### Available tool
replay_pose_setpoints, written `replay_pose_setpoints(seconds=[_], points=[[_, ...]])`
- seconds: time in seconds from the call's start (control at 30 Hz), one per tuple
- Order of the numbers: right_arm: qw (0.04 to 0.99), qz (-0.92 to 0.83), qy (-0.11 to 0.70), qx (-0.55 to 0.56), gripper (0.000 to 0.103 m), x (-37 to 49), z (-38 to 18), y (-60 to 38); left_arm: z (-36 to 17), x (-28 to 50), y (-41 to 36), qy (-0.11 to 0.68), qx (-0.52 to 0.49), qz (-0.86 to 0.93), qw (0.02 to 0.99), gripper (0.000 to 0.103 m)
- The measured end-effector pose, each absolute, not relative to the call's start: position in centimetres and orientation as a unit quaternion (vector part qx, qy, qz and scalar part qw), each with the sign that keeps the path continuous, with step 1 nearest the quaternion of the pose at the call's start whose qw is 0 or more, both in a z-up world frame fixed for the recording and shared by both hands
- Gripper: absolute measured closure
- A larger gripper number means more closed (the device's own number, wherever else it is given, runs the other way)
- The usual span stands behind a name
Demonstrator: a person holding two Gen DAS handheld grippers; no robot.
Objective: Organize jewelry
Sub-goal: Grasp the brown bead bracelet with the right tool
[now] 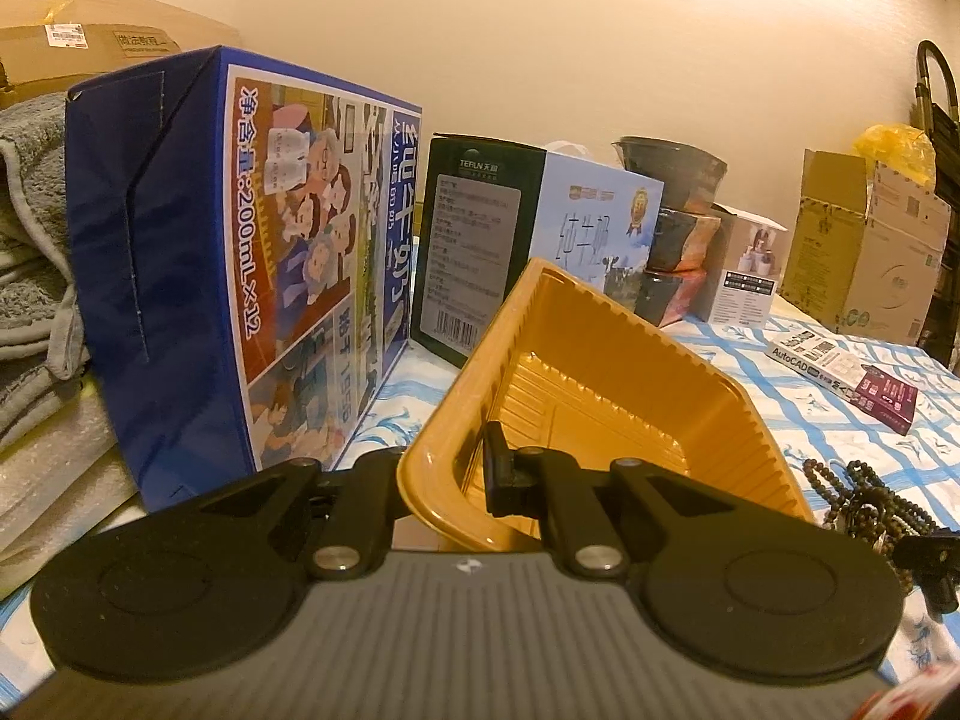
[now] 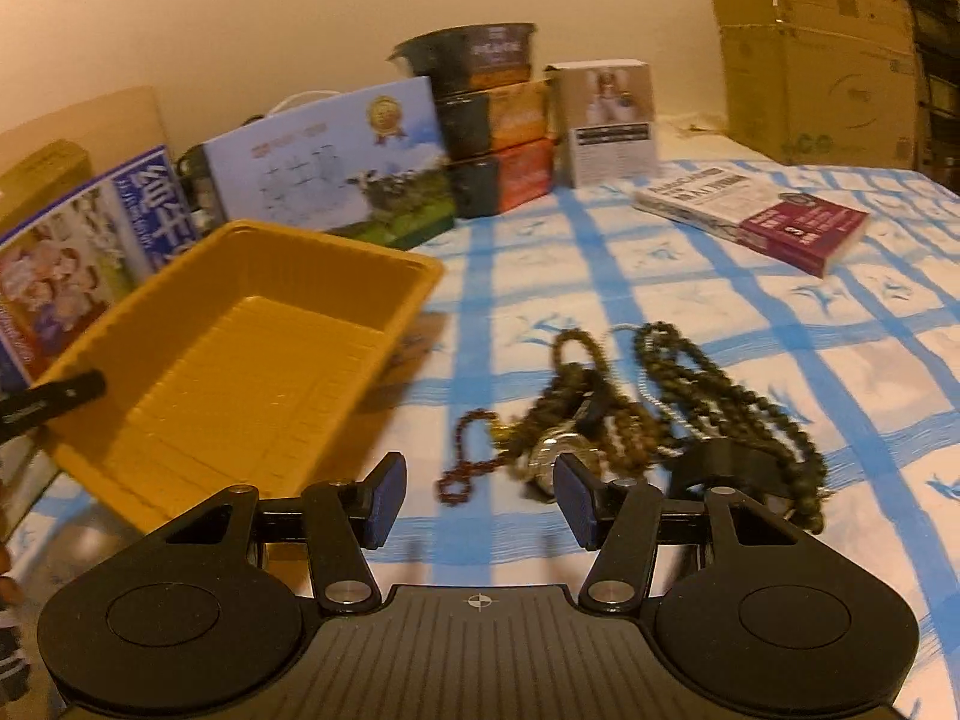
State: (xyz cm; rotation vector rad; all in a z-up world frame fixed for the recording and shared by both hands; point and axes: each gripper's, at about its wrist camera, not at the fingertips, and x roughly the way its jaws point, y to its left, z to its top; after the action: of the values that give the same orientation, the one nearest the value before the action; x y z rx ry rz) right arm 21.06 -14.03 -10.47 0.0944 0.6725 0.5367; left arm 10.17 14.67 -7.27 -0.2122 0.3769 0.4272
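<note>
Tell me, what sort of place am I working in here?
Likely a home bedroom or storage corner: a blue-checked sheet covers the surface, with milk cartons, cardboard boxes and folded grey towels stacked along the wall.

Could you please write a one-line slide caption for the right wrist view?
Open right gripper nears the bead strands on the checked cloth; empty yellow tray tilted at left.

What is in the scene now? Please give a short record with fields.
surface: bed sheet with blue check pattern
tray: yellow tray, tilted, empty
left gripper: fingers shut on the tray rim
right gripper: fingers open, nothing between them
jewelry: bead strands, small red bracelet and a watch, piled on the sheet beside the tray
background: book, milk cartons
</note>
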Motion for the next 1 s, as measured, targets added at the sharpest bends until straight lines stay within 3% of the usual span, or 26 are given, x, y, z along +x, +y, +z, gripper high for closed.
replay_pose_setpoints(seconds=[0.37, 0.6, 0.73, 1.0], points=[[0.919, 0.215, 0.327, 0.054, 0.069, 24.8, -11.1, -14.2, -7.2, 10.2, 14.6, 0.184, -0.101, 0.211, 0.955, 0.093], [0.917, 0.196, 0.342, 0.056, 0.077, 26.9, -11.5, -13.3, -7.2, 10.3, 14.6, 0.184, -0.1, 0.211, 0.955, 0.093], [0.914, 0.194, 0.35, 0.063, 0.095, 27.4, -11.8, -13.4, -7.1, 10.4, 14.5, 0.183, -0.099, 0.21, 0.955, 0.093], [0.918, 0.217, 0.305, 0.131, 0.096, 26.0, -8.5, -15.5, -7.1, 10.4, 14.5, 0.182, -0.101, 0.208, 0.956, 0.093]])
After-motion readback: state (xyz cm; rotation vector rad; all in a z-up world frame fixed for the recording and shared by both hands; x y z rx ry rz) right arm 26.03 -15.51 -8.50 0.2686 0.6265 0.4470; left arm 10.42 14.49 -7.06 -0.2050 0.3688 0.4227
